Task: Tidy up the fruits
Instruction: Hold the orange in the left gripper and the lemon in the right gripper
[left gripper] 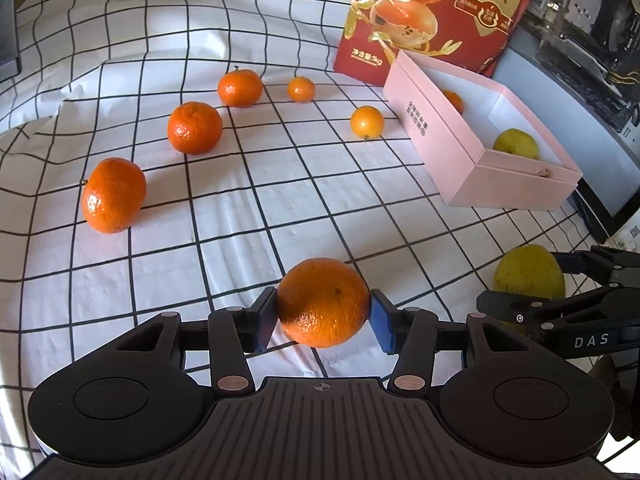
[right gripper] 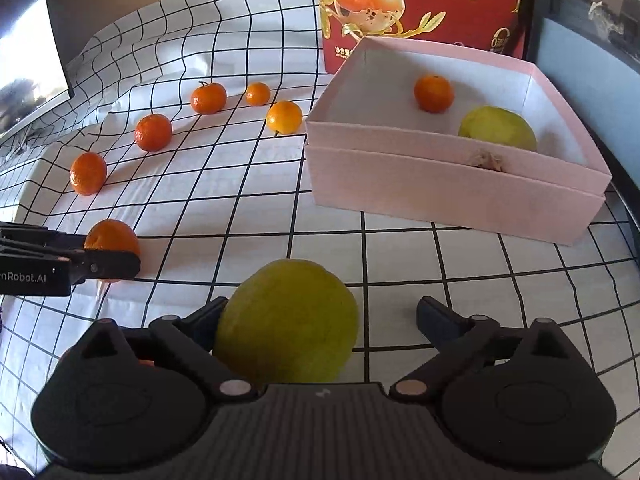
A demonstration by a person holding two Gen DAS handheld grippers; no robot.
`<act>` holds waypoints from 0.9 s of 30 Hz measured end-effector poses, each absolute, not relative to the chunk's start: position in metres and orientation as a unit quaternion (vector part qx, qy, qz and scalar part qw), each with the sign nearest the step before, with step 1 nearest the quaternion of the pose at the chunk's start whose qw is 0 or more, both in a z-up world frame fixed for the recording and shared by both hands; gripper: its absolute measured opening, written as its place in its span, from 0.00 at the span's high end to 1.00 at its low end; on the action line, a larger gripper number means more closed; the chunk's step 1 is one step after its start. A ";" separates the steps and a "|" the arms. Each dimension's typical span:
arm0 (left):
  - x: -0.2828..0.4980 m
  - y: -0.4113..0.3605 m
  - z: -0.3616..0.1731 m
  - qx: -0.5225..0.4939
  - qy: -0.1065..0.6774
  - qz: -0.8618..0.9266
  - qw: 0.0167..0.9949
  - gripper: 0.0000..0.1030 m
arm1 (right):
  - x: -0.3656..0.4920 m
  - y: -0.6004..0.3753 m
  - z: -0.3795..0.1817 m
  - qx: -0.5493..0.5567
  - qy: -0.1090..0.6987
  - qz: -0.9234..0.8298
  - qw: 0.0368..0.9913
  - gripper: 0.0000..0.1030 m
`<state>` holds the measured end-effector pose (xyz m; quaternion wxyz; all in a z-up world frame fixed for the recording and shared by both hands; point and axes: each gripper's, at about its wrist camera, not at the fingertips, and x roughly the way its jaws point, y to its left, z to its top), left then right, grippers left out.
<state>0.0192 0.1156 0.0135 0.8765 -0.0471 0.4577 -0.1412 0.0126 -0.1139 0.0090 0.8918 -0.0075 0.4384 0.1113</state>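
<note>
Left gripper (left gripper: 323,312) pinching a dimpled orange mandarin (left gripper: 323,302), right gripper (right gripper: 320,320) gaping around a yellow-green pear (right gripper: 286,322), only the right view shows the pink box (right gripper: 452,196) at 1 o'clock holding both fruits

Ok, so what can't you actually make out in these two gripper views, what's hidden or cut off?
- Left wrist view: the pink box near wall hides most of the small orange inside and the lower part of the yellow-green fruit.
- Left wrist view: the right gripper covers part of the big yellow-green fruit.
- Right wrist view: the left gripper hides the lower half of its orange.
- Right wrist view: the red carton is cut off by the top edge.
</note>
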 end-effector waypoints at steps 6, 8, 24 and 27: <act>0.023 0.116 0.013 -0.053 0.459 -0.142 0.875 0.48 | 0.018 -0.111 0.008 -0.015 0.458 0.116 0.881 0.00; 0.022 0.117 0.013 -0.054 0.460 -0.142 0.875 0.48 | 0.021 -0.108 0.009 -0.020 0.467 0.113 0.877 0.00; 0.025 0.116 0.014 -0.063 0.471 -0.131 0.870 0.48 | -0.009 -0.129 0.026 -0.051 0.449 0.123 0.884 0.07; 0.025 0.115 0.014 -0.062 0.471 -0.128 0.871 0.48 | -0.010 -0.128 0.029 -0.042 0.441 0.123 0.888 0.16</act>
